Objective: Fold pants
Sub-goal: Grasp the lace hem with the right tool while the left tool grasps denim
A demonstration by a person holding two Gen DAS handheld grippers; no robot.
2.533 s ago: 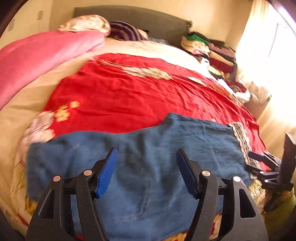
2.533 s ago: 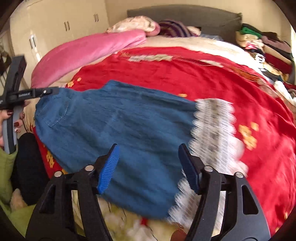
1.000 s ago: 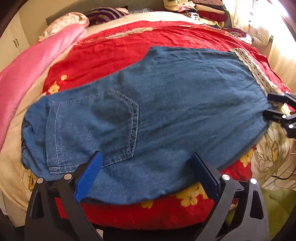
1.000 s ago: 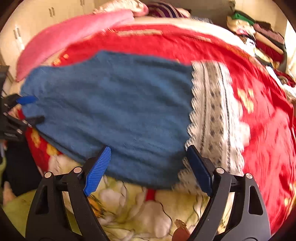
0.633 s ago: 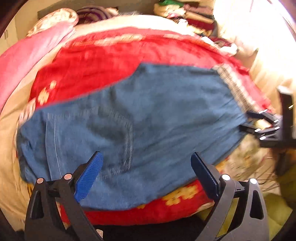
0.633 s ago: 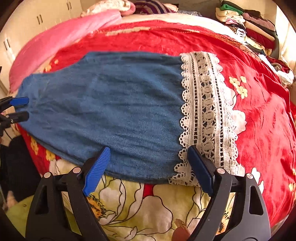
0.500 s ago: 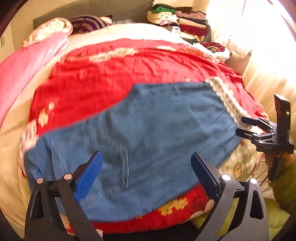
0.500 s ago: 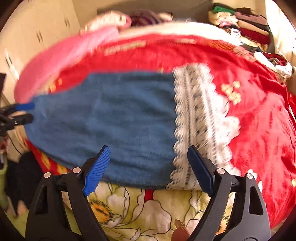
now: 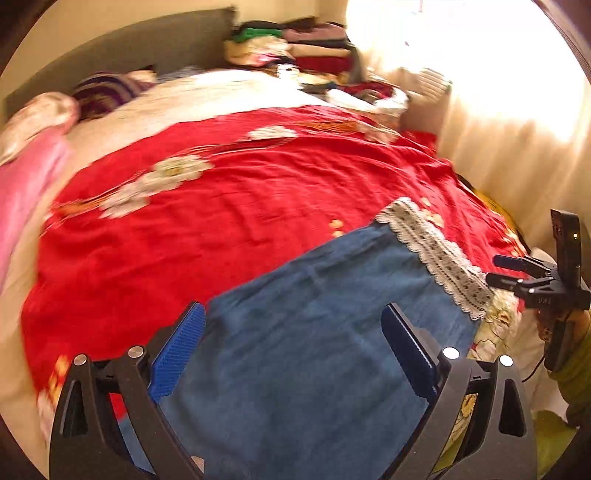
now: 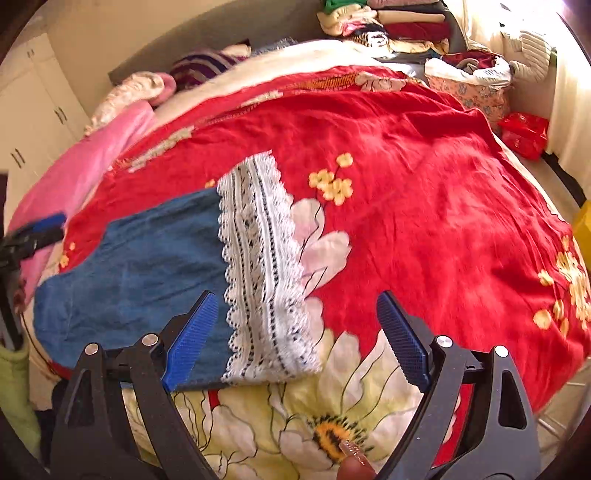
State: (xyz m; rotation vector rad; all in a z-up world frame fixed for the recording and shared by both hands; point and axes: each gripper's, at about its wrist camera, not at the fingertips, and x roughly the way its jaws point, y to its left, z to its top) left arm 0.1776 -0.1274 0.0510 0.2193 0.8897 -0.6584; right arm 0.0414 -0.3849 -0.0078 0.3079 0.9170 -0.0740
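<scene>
Blue denim pants [image 9: 325,332] [image 10: 140,273] with a white lace hem [image 10: 262,269] lie flat near the front edge of the bed, on a red floral bedspread [image 9: 221,206]. My left gripper [image 9: 291,350] hovers above the denim, jaws wide apart with nothing between them. My right gripper [image 10: 291,332] stands open above the lace hem and the bedspread, holding nothing. In the left wrist view the right gripper [image 9: 506,273] shows at the far right, just off the lace hem [image 9: 439,258]. The left gripper [image 10: 44,229] shows at the left edge of the right wrist view.
A pink blanket [image 10: 92,162] runs along the bed's left side. Pillows [image 10: 199,66] lie by the grey headboard [image 9: 129,48]. Stacked folded clothes [image 10: 388,22] sit at the back right, with a floral box [image 10: 469,92] and a red bag [image 10: 524,133]. A bright curtain [image 9: 498,110] hangs at the right.
Both grippers pulled up and away from the pants and turned to the right. The pants lie still on the bed. Both grippers stay open.
</scene>
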